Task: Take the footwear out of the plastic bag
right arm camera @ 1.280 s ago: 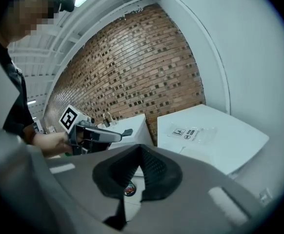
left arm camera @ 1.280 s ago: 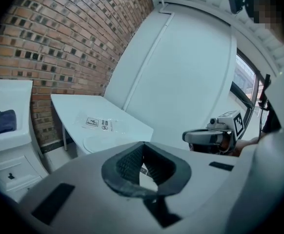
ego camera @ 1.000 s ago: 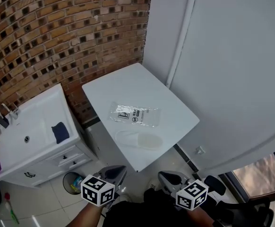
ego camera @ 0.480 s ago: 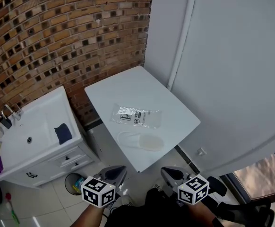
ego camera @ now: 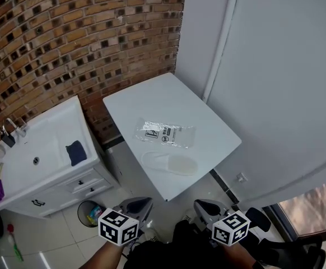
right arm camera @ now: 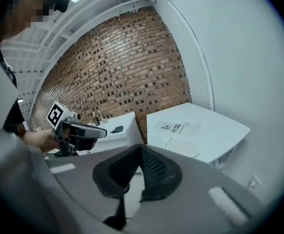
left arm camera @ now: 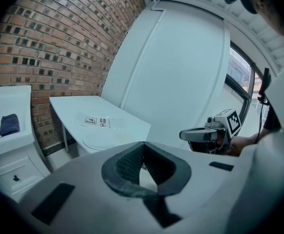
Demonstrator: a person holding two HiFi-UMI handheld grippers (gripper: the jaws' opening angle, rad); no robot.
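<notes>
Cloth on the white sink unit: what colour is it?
The cloth is dark blue; it shows best in the head view.

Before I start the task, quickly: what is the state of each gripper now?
Left grey two-jaw gripper: closed, empty.
Right grey two-jaw gripper: closed, empty.

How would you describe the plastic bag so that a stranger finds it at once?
Find the white table beside the brick wall. Near its middle lies the plastic bag, flat. Unlike the pale slipper next to it, toward the front edge, it is transparent and carries small black print.
</notes>
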